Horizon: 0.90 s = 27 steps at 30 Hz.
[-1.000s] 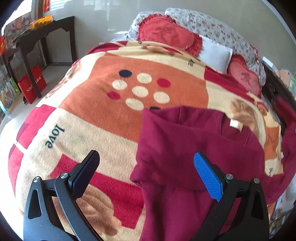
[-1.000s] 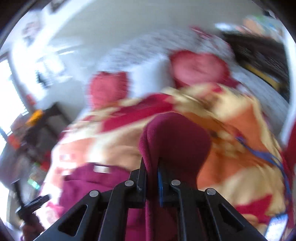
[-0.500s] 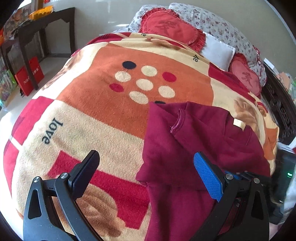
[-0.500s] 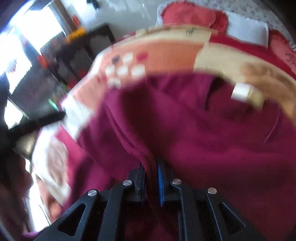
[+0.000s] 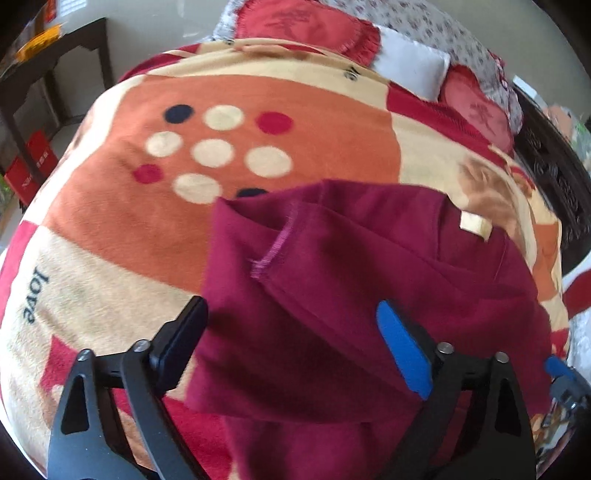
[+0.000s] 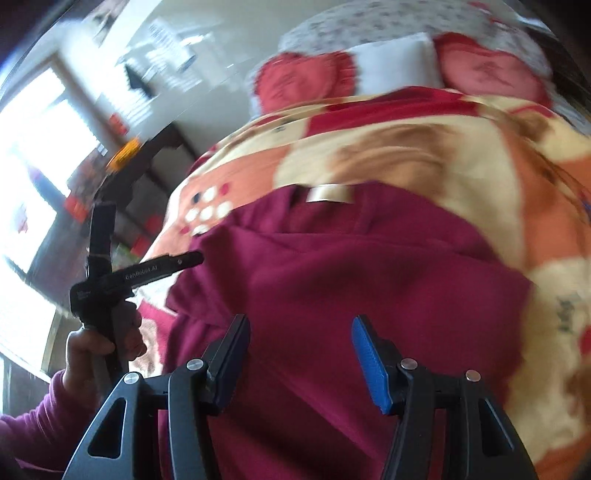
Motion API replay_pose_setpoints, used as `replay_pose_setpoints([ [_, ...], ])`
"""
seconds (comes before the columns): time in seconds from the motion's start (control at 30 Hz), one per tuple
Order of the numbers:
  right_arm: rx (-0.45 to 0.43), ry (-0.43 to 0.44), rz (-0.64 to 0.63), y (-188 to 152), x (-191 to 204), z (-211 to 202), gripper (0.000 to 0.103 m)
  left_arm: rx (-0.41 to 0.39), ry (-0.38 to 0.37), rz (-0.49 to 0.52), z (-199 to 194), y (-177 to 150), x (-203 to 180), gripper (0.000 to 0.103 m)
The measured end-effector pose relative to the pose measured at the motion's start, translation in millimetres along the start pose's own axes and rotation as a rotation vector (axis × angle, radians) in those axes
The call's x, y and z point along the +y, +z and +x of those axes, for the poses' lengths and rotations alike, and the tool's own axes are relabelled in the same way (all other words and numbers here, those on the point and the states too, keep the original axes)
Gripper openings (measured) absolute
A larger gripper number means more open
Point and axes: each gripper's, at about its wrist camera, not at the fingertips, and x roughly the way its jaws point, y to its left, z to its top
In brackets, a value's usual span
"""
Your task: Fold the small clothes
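Note:
A dark red garment (image 5: 351,280) lies on the patterned blanket (image 5: 177,192), with both sleeves folded across its body and a pale neck label (image 5: 474,223) at the far end. My left gripper (image 5: 291,339) is open and empty over the garment's near left part. In the right wrist view the same garment (image 6: 351,280) fills the middle. My right gripper (image 6: 299,354) is open and empty above it. The left gripper (image 6: 147,273) shows there at the garment's left edge, held by a hand.
Red cushions (image 5: 306,26) and a white pillow (image 5: 410,66) lie at the bed's head. A dark side table (image 5: 55,62) stands left of the bed, with red boxes (image 5: 37,162) on the floor. Dark carved furniture (image 5: 554,173) runs along the right.
My right gripper laid the sleeve across the garment, opened and let go of it, then drew back. My left gripper moved closer over the garment.

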Motion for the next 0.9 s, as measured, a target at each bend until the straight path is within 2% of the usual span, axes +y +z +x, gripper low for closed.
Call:
replay_pose_setpoints([
  [0.07,-0.016,-0.021,0.050,-3,-17,-11,0.055,-0.010,0.010,0.019,3,0,-7,0.080],
  [0.13,-0.027,-0.034,0.097,-5,-30,-18,0.055,-0.024,0.026,0.037,7,2,-11,0.068],
  [0.17,-0.033,-0.040,0.118,-6,-38,-21,0.055,-0.020,0.028,0.038,9,4,-11,0.051],
  [0.2,-0.036,-0.045,0.126,-5,-40,-23,0.055,-0.012,0.023,0.034,10,5,-10,0.039],
  [0.23,-0.044,-0.055,0.134,-5,-44,-26,0.055,-0.011,0.013,0.029,9,6,-8,0.035],
  [0.3,-0.065,-0.063,0.144,-2,-48,-31,0.055,-0.028,-0.031,0.010,-4,8,-1,0.017],
  [0.37,-0.090,-0.078,0.154,-1,-53,-37,0.056,-0.057,-0.079,-0.021,-23,8,8,0.017],
  [0.4,-0.101,-0.091,0.164,-1,-57,-40,0.058,-0.096,-0.097,-0.033,-36,7,14,0.017],
  [0.5,-0.135,-0.131,0.212,2,-71,-41,0.069,-0.156,-0.059,-0.027,-54,-1,24,0.017],
  [0.57,-0.126,-0.151,0.242,3,-80,-35,0.071,-0.148,-0.021,-0.036,-52,-8,33,0.017],
  [0.63,-0.086,-0.155,0.257,8,-86,-22,0.071,-0.115,-0.016,-0.053,-42,-10,37,0.017],
  [0.87,-0.017,-0.084,0.249,23,-81,23,0.071,-0.103,-0.025,-0.050,-38,-16,30,0.017],
  [0.9,0.014,-0.104,0.242,24,-79,31,0.065,-0.105,-0.031,-0.043,-40,-16,27,0.017],
])
